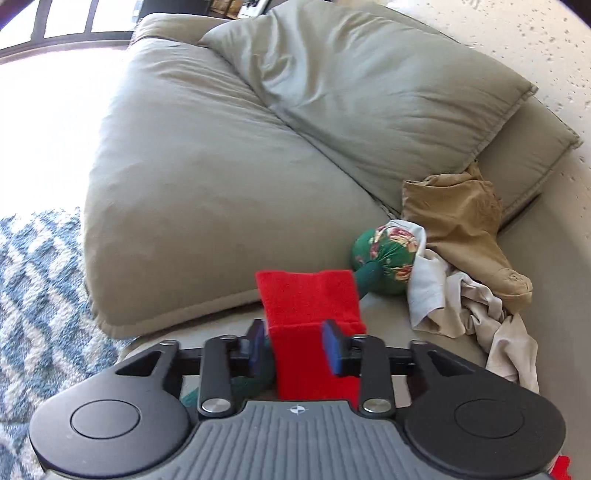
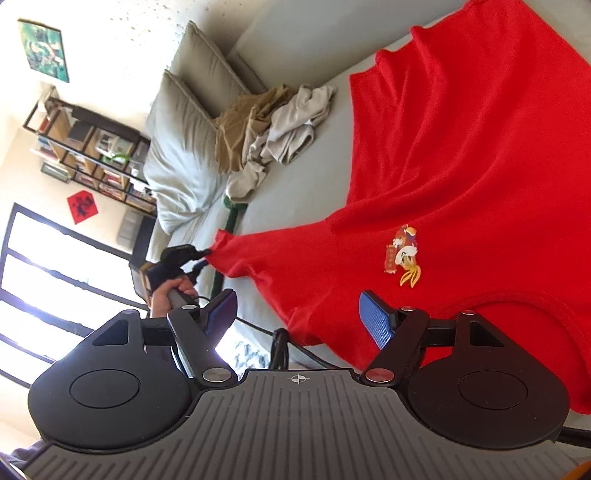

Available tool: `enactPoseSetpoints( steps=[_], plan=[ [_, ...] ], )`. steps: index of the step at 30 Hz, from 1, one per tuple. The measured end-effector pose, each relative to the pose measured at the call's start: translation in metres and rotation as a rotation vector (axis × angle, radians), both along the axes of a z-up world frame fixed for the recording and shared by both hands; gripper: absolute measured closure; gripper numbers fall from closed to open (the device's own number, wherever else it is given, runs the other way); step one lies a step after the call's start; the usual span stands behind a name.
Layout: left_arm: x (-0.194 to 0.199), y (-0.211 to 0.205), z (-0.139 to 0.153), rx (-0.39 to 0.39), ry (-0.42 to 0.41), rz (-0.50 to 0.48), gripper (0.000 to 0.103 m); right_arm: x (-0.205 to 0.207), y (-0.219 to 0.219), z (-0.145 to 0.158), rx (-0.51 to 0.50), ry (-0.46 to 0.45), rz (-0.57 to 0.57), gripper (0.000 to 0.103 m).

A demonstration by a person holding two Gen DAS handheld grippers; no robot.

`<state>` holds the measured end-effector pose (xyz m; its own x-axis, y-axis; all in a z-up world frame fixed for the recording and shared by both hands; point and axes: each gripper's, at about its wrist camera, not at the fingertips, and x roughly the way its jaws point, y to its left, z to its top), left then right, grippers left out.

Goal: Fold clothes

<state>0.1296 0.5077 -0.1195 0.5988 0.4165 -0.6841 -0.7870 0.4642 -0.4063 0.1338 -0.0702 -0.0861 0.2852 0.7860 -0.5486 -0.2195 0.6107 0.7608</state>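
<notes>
On the grey sofa [image 1: 207, 206], a red shirt [image 2: 461, 166] lies spread.

A grey-green sofa [image 1: 207, 206] with plump cushions [image 1: 373, 85] stands against a speckled cream wall [image 2: 122, 33]. Bright windows [image 2: 55, 280], a bookshelf [image 2: 92, 155] and what seems a painting [image 2: 43, 50] lie far left; a blue-and-white rug [image 1: 40, 280] covers the floor.

Red T-shirt spread on the sofa, one sleeve pulled out

The red T-shirt [image 2: 461, 166] lay mostly flat, wrinkled, a small cartoon print [image 2: 404, 254] on its chest; its sleeve [image 1: 310, 306] stretched sideways, pinched. Crumpled tan and off-white clothes [image 2: 273, 125] sat heaped near the cushions.
</notes>
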Motion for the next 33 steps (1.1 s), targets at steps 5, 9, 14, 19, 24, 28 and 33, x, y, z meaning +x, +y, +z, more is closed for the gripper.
enactPoseSetpoints(
  steps=[5,9,14,19,24,28,33],
  plan=[
    [-0.028,-0.032,0.016,-0.023,0.052,-0.072,0.060,-0.011,-0.027,0.022,-0.011,-0.055,-0.039,0.025],
    [-0.046,-0.094,0.031,-0.047,0.100,-0.224,0.056,-0.023,-0.060,0.038,-0.007,-0.075,-0.090,0.025],
    [-0.069,-0.171,0.018,-0.227,0.042,-0.287,0.055,-0.045,-0.109,0.046,-0.008,-0.102,-0.160,0.022],
    [-0.091,-0.244,0.003,-0.403,-0.017,-0.339,0.064,-0.062,-0.146,0.038,0.053,-0.076,-0.227,0.021],
    [-0.087,-0.253,-0.030,-0.511,-0.095,-0.202,0.064,-0.073,-0.160,0.038,0.095,-0.092,-0.226,0.021],
    [-0.090,-0.252,-0.036,-0.545,-0.142,-0.147,0.078,-0.080,-0.167,0.032,0.129,-0.085,-0.232,0.021],
    [-0.111,-0.270,-0.008,-0.344,-0.196,-0.195,0.103,-0.083,-0.172,0.024,0.150,-0.065,-0.236,0.021]
  ],
)
